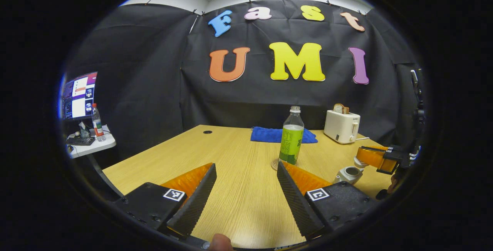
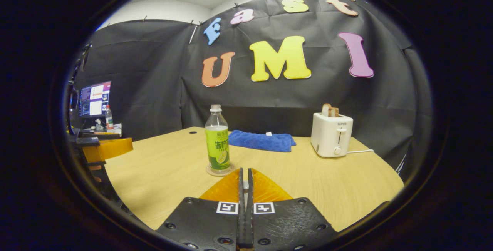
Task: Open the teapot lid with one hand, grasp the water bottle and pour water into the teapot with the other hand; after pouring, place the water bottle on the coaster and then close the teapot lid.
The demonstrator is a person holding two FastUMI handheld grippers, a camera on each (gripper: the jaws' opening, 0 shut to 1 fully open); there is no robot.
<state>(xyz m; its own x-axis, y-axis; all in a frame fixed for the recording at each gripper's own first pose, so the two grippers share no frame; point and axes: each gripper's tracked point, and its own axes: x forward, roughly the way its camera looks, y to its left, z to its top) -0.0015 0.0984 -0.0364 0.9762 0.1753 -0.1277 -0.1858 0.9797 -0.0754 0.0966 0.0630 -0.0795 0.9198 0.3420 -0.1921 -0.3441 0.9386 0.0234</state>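
left gripper view: left tongs [image 1: 246, 170] spread wide over bare bench [image 1: 231, 154], holding nothing. water bottle [image 1: 291, 137] upright on a coaster [image 1: 275, 164], mid-bench, part filled, cap on. teapot [image 1: 348, 174] near the right edge, mouth uncovered; contents cannot be told. the other tongs [image 1: 379, 158] are just above it. blue cloth [image 1: 265, 134] and toaster [image 1: 342, 126] along the far edge.

right gripper view: right tongs [image 2: 245, 176] closed, a small pale piece between the fingers; what it is cannot be told. open bench lies on both sides.
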